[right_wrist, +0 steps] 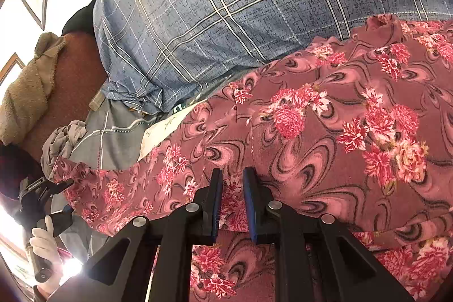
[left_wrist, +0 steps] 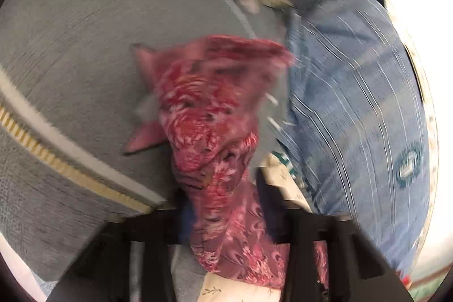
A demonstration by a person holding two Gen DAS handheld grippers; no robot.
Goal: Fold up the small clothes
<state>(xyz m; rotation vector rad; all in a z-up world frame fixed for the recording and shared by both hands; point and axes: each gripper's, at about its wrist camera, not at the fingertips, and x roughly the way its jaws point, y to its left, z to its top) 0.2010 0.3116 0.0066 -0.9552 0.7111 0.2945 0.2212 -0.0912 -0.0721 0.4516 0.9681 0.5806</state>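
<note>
A dusty-pink garment with red and pink flowers (right_wrist: 325,132) lies spread over the bed and fills the right wrist view. My right gripper (right_wrist: 233,200) is low on it, with a fold of the cloth pinched between its blue pads. At the left edge of that view a white-gloved hand (right_wrist: 42,242) holds my left gripper (right_wrist: 61,184) at a corner of the same garment. In the blurred left wrist view that gripper (left_wrist: 226,220) is shut on the floral garment (left_wrist: 209,109), which rises bunched from between its dark fingers.
A blue plaid pillow (right_wrist: 226,4) lies behind the garment; in the left wrist view that pillow (left_wrist: 354,104) is at the right. Grey-blue bedding (left_wrist: 99,33) ends at a mattress edge with yellow trim (left_wrist: 56,160). Crumpled grey clothes (right_wrist: 62,140) and a beige towel (right_wrist: 25,98) sit at the left.
</note>
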